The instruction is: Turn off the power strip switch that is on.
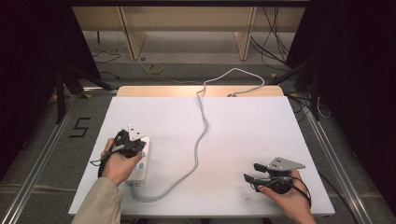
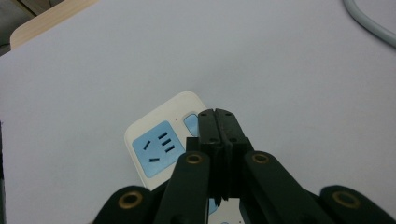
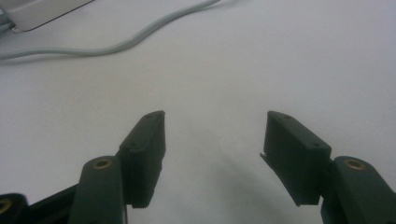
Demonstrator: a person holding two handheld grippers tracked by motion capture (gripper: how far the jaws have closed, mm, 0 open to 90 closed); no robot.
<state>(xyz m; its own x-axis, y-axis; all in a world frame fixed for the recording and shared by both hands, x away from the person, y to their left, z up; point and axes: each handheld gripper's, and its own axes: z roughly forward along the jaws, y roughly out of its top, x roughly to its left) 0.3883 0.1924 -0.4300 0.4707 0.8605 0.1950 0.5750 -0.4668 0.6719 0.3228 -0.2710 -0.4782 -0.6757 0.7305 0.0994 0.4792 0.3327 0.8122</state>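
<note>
- We are working at a power strip [image 1: 141, 164] lying on the near left part of the white table [image 1: 243, 135], its grey cable [image 1: 201, 133] running away in a long curve to the far edge.
- We are holding the left gripper [image 2: 218, 122] right over the strip with its jaws pressed together and nothing between them; the tips are sitting just above a small blue button [image 2: 190, 124] beside the socket [image 2: 157, 148], though we cannot tell whether they are touching it.
- We are resting the right gripper [image 3: 212, 140] low over bare table, well apart from the strip, its jaws standing wide with nothing in them.
- We are judging the strip to be a stiff, hollow plastic box: light, hard, not fragile, likely to slide on the smooth table when pushed from the side.
- Its shell is looking glossy cream with rounded corners, so pads are likely to slip on the flat top; the long side edges are looking like the better place to take hold.
- The socket face is a matte light-blue square with dark slots, set flush in the shell.
- The cable is looking round, rubbery and springy; we are expecting it to drag and turn the strip if we lift one end.
</note>
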